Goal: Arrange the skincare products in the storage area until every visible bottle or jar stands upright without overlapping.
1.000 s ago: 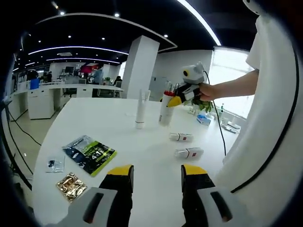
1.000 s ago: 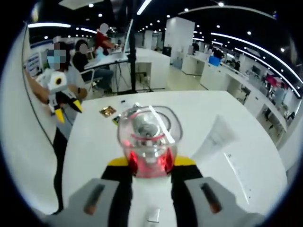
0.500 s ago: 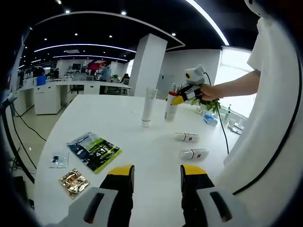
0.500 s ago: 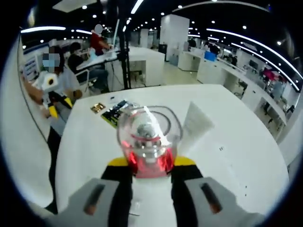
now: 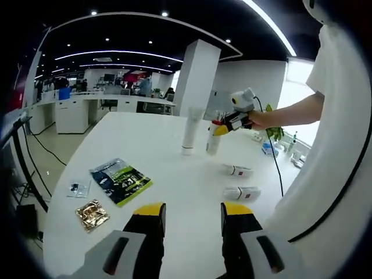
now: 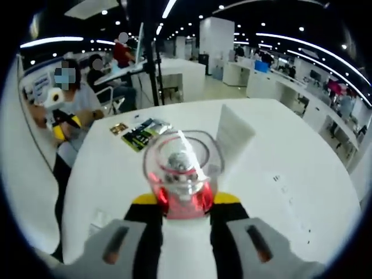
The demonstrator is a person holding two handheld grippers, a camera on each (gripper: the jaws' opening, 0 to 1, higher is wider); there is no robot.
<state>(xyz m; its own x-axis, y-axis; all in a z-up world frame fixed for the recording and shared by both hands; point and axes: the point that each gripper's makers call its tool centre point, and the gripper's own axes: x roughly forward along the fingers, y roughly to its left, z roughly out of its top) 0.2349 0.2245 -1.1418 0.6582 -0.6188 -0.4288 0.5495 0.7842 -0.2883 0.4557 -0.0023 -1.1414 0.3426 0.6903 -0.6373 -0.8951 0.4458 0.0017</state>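
The round white desk point(image 5: 174, 174) carries everything, smooth and glossy. Near its far edge a tall white tube point(image 5: 190, 131) stands inverted on its cap, and just beside it the right gripper point(image 5: 220, 127) holds a white bottle point(image 5: 213, 142) upright, jaws clenched on its neck below the clear domed cap and red collar, probably to seat it standing. Two small white bottles point(image 5: 238, 170) lie flat toward the right edge, not yet uprighted. Crinkly foil sachets point(image 5: 120, 181) lie flat by the left edge. The left gripper point(image 5: 189, 218) hovers released, holding nothing.

Bright ceiling strips point(image 5: 273, 29), window glare, fisheye edges warped, slight blur.
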